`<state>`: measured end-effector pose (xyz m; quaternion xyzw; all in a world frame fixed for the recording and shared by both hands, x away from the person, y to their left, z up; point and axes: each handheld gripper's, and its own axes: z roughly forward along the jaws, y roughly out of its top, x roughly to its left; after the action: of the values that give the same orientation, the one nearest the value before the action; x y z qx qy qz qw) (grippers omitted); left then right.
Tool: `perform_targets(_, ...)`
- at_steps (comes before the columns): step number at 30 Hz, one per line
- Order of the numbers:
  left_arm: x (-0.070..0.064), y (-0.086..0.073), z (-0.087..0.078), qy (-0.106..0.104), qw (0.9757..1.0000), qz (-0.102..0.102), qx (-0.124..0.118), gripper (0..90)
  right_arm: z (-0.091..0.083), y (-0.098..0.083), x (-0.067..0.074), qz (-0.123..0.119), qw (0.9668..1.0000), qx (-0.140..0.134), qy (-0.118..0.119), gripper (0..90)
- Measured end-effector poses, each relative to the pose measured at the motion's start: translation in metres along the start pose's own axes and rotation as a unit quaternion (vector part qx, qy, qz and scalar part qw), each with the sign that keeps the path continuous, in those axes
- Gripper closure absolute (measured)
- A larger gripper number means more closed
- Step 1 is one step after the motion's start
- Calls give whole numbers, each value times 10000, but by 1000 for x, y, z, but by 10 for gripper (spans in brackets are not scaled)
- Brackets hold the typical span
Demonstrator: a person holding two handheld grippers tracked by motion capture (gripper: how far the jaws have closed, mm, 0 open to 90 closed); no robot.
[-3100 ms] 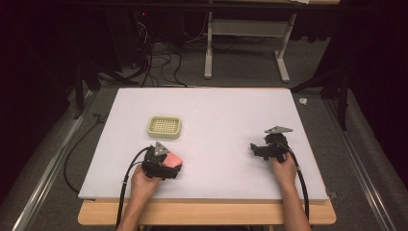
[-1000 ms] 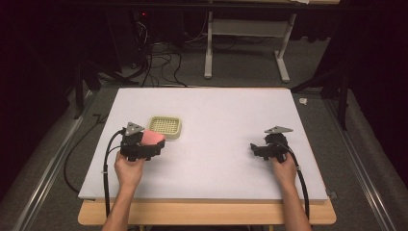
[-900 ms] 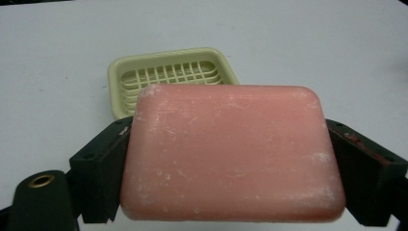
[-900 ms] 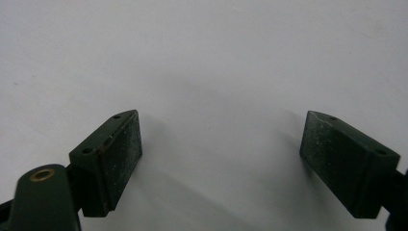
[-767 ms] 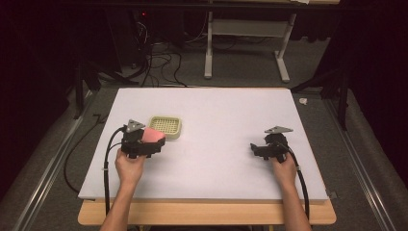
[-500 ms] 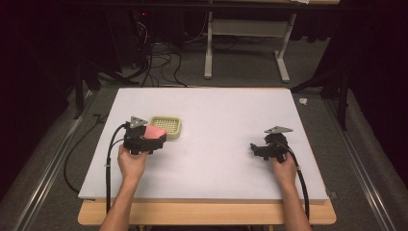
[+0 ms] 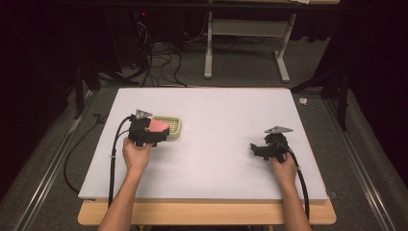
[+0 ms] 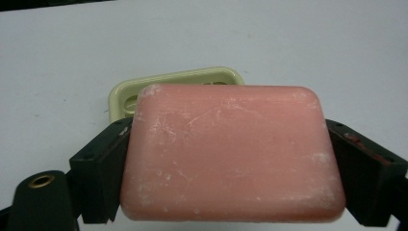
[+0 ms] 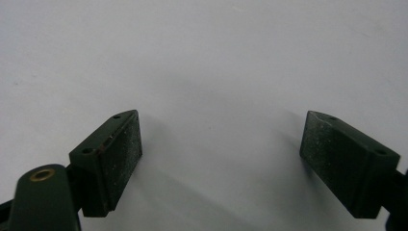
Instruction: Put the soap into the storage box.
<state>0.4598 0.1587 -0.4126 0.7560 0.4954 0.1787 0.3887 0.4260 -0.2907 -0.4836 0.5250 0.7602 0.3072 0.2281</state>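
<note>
**Pink soap clamped in the left gripper, over the near edge of the soap dish**

The left gripper (image 7: 153,134) is closed on a pink bar of soap (image 8: 231,154), its two black jaws pressing the bar's short ends. In the left gripper view the soap lies flat and broad between the jaws, its surface scuffed with pale marks (whitish along the edges and corners). Beyond it a pale yellow-green soap dish (image 8: 144,91) shows its rim and one slot; the bar hides most of the dish from this camera.

From the high view, the soap (image 7: 158,126) sits at the gripper's front, overlapping the left part of the soap dish (image 7: 174,126). Whether the bar touches the dish cannot be told. The dish rests on the white table (image 7: 216,110) toward its left side, about midway between the far and near edges. The left hand (image 7: 137,154) holds the gripper from behind, and its black cable (image 7: 114,159) loops down toward the table's near edge.

The right gripper (image 7: 256,149) rests near the table's right edge, well apart from the dish, held by the right hand (image 7: 285,168). In the right gripper view its jaws stand wide apart with bare white table (image 9: 216,72) between them.
</note>
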Motion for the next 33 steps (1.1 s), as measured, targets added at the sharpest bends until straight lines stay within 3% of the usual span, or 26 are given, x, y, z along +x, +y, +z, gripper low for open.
perform_targets(6, 6, 4, 12, 129, 9998, -86, 135, 140, 0, 0, 0, 3, 10000, -1, 1, 153)
perform_targets(14, 3, 15, 25, 161, 9996, -50, 242, 140, 0, 0, 0, 4, 10000, 1, 5, 153)
perform_targets(17, 3, 20, 33, 155, 9995, -129, 253, 140, 0, 0, 0, 15, 10000, 2, 7, 153)
perform_targets(25, 12, 19, 51, 289, 9979, -367, 446, 140, 0, 0, 0, 5, 10000, 0, 6, 153)
perform_targets(33, 14, 15, 68, 413, 9960, -428, 671, 139, 0, 0, 0, 4, 10000, -1, 5, 153)
